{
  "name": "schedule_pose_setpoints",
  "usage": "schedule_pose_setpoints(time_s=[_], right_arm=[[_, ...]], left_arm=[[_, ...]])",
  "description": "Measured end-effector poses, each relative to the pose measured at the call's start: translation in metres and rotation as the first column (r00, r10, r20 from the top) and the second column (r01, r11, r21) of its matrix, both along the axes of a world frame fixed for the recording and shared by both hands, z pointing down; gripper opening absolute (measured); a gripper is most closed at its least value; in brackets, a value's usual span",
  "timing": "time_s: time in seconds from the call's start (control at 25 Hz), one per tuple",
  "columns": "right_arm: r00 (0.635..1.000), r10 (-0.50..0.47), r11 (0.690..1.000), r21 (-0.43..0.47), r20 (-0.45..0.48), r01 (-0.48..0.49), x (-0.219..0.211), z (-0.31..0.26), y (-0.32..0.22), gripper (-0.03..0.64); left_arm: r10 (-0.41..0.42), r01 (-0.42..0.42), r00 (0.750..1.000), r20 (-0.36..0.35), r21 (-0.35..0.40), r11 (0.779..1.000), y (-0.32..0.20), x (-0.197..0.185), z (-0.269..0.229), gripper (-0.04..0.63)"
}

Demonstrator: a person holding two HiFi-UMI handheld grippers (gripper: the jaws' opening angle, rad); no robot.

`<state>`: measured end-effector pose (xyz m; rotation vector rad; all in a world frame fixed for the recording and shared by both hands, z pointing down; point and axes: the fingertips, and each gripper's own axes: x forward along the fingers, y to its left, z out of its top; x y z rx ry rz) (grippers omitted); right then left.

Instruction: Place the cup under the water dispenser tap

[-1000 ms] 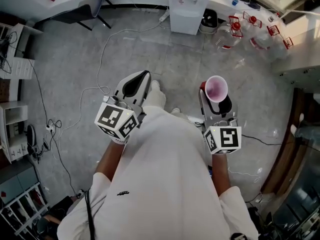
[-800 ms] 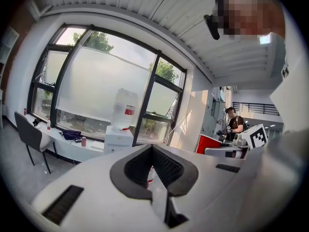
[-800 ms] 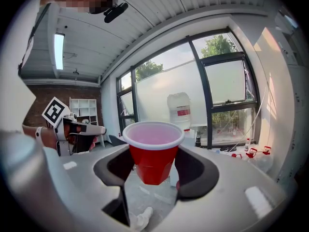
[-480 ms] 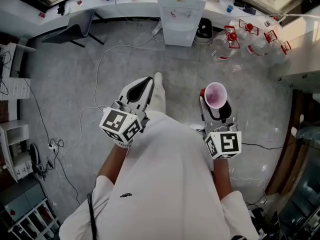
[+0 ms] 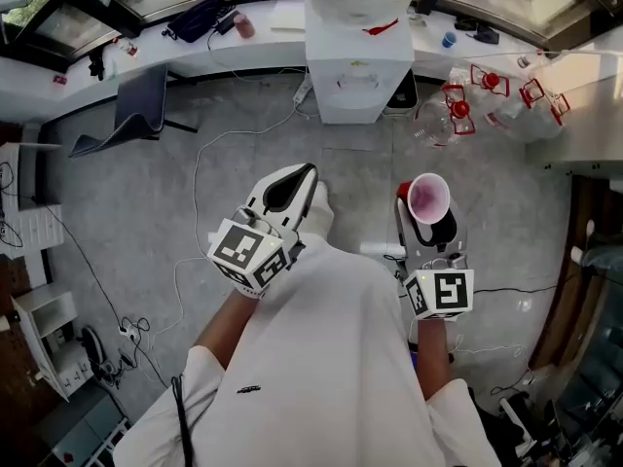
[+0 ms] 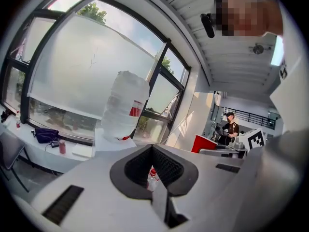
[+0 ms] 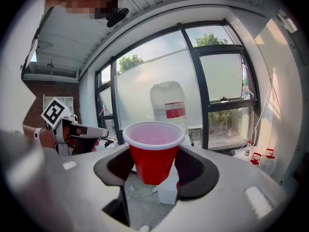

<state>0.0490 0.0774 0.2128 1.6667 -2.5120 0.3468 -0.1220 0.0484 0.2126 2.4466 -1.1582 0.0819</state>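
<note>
A red plastic cup (image 5: 428, 196) with a white rim stands upright between the jaws of my right gripper (image 5: 425, 207), which is shut on its sides. In the right gripper view the cup (image 7: 153, 151) fills the middle of that gripper (image 7: 154, 167). The white water dispenser (image 5: 358, 71) stands ahead by the windows, its big bottle (image 7: 167, 105) on top, a stretch of floor away. My left gripper (image 5: 304, 173) is level with the right one, its jaws together and empty. In its own view the left gripper (image 6: 152, 149) points right of the bottle (image 6: 123, 105).
Several empty water jugs with red caps (image 5: 458, 115) lie on the floor right of the dispenser. White cables (image 5: 200, 154) trail over the grey floor at the left. A chair (image 5: 141, 110) stands by the long white counter (image 5: 224, 47). A wooden frame (image 5: 574, 261) lines the right side.
Both grippers and the person have moved forward across the floor, so the dispenser is nearer and larger. The cup has stayed upright in the right gripper's jaws.
</note>
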Motion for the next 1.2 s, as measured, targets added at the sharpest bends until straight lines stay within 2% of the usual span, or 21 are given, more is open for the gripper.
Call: schedule_pose_setpoints(time_s=[0.28,0.52,0.84,1.2], right_arm=[[0.999,0.021,0.999,0.031,-0.034,-0.02,-0.02,-0.01,-0.075,0.27],[0.999,-0.015,1.0,0.026,-0.035,0.016,-0.018,-0.008,-0.109,0.27],[0.997,-0.069,0.998,0.004,-0.041,0.069,0.002,0.01,-0.126,0.27],[0.984,-0.156,0.988,-0.017,-0.091,0.155,0.005,0.051,-0.141,0.27]], left_arm=[[0.055,-0.055,0.998,0.006,0.015,0.998,-0.076,-0.006,-0.003,0.006],[0.036,-0.036,0.999,0.012,0.006,0.999,-0.106,0.004,-0.001,0.006],[0.052,-0.05,0.997,0.061,-0.034,0.998,-0.116,0.035,0.013,0.006],[0.029,-0.023,0.995,0.092,-0.061,0.998,-0.12,0.051,0.049,0.006]])
